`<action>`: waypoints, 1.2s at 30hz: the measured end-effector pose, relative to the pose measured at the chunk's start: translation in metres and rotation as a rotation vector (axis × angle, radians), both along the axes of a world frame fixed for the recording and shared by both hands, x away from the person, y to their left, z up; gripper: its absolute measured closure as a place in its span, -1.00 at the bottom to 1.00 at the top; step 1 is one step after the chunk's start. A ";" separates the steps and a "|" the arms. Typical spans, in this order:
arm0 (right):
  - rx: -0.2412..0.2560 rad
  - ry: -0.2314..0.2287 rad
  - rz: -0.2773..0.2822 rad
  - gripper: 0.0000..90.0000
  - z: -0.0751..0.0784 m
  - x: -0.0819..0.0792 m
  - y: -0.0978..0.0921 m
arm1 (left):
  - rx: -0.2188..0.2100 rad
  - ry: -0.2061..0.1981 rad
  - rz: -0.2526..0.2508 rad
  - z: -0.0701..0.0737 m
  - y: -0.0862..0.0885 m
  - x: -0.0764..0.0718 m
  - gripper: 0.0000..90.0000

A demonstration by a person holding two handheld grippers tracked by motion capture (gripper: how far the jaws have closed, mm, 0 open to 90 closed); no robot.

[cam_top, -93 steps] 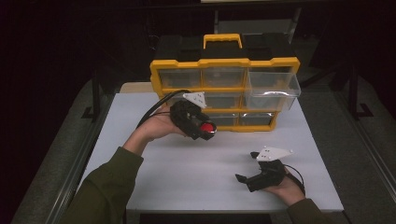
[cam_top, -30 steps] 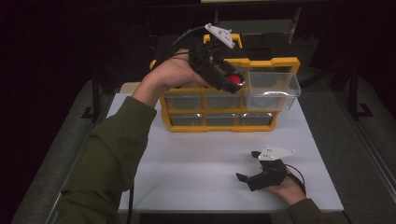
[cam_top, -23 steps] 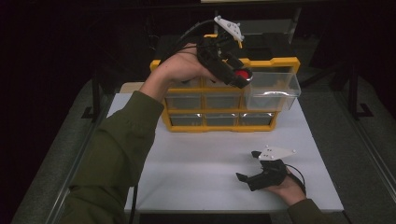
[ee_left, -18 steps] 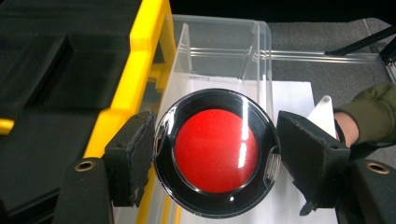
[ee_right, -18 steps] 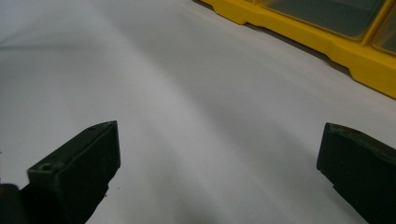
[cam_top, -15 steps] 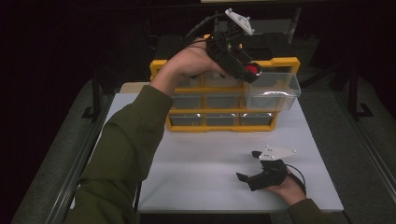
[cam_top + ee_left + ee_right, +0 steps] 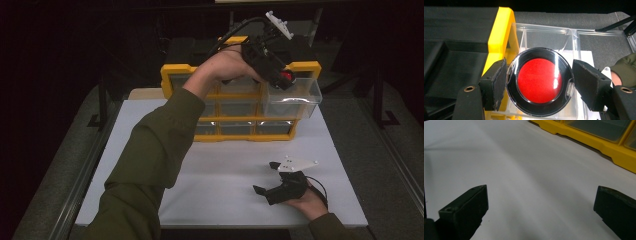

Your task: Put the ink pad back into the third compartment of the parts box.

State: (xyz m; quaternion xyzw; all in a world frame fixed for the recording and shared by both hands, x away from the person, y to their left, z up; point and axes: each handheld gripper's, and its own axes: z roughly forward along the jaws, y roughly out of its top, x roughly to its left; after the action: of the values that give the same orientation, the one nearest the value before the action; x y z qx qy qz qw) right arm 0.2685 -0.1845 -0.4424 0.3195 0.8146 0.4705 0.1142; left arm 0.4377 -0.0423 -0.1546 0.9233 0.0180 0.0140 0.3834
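Since a few seconds ago the left gripper [image 7: 285, 80] has climbed from just above the tabletop in front of the yellow organizer to the organizer's top right corner, carrying the round red-centred case with it; the right gripper [image 7: 272, 181] has stayed where it was.

Seen from the left gripper view, the left fingers [image 7: 495, 83] pinch the round case [image 7: 539, 81] from both sides, their pads touching its black rim. The case is a black ring under a clear lid with a red disc inside. It hangs over the open clear drawer [image 7: 549, 40], which is pulled out of the yellow organizer [image 7: 501, 35] at the upper right compartment. In the high view the case [image 7: 286, 76] shows as a small red spot just above that drawer [image 7: 295, 97], and the person's left arm [image 7: 150, 160] reaches across the front of the organizer [image 7: 195, 135].

Well in front of the organizer, near the right front part of the white tabletop [image 7: 215, 170], the right gripper rests in the person's hand. Its fingers [image 7: 464, 212] stand spread wide with nothing between them, low over the tabletop [image 7: 531, 182], with the organizer's yellow base [image 7: 599, 147] ahead of them.
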 end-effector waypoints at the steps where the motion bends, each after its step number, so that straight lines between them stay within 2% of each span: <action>1: 0.001 0.000 -0.001 -1.00 0.000 0.000 0.000 | 0.001 0.008 -0.006 -0.001 -0.001 0.000 -0.34; 5: 0.003 -0.002 -0.001 -1.00 0.000 0.000 -0.001 | 0.006 0.016 -0.015 -0.004 -0.004 -0.001 -0.35; 8: 0.001 0.001 -0.004 -1.00 0.000 0.000 -0.001 | -0.013 0.020 -0.012 -0.003 -0.003 0.000 -0.43; 15: 0.005 0.002 -0.011 -1.00 -0.001 -0.002 -0.004 | -0.032 0.017 -0.008 0.002 0.007 -0.004 -0.45; 21: -0.003 -0.003 -0.016 -1.00 -0.001 -0.002 -0.004 | -0.048 -0.001 0.022 0.003 0.026 -0.009 -0.53; 22: -0.003 -0.002 -0.015 -1.00 -0.001 -0.002 -0.004 | -0.061 -0.006 0.033 0.003 0.036 -0.013 -0.54; 28: -0.011 0.004 -0.021 -1.00 -0.001 -0.002 -0.004 | -0.087 -0.011 0.059 -0.002 0.066 -0.023 -0.55; 32: -0.017 0.002 -0.023 -1.00 -0.002 -0.002 -0.004 | -0.094 -0.020 0.069 -0.011 0.084 -0.030 -0.58; 36: -0.022 0.002 -0.021 -1.00 -0.002 -0.001 -0.004 | -0.092 -0.015 0.093 -0.028 0.100 -0.034 -0.60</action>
State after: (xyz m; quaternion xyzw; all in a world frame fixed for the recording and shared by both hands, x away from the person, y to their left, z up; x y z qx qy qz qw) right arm 0.2671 -0.1884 -0.4445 0.3272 0.8163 0.4602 0.1218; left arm 0.4033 0.0576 -0.1822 0.9026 0.0583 0.0379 0.4247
